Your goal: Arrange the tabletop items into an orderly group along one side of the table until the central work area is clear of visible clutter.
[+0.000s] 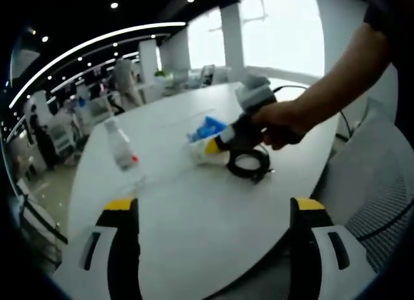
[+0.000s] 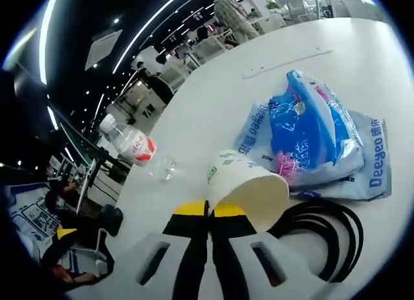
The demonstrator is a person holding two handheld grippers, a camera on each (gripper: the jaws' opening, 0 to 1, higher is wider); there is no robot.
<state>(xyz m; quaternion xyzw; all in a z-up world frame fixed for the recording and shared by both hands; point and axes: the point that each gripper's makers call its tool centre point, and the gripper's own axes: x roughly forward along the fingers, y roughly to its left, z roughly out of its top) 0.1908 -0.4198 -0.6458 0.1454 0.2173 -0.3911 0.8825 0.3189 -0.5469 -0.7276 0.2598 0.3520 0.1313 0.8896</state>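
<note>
On the white table, a white paper cup with green print is tipped over, its mouth facing the camera. My right gripper is shut, its yellow tips together on the cup's rim. In the left gripper view a hand holds that right gripper against the cup. My left gripper hovers open over the table's near part, nothing between its jaws. A clear water bottle with a red label lies on its side; it is left of the cup in both views.
A blue plastic packet rests on a pale blue tissue pack behind the cup. A black coiled cable lies beside the cup. A mesh chair stands at the table's right edge. Desks and people fill the background.
</note>
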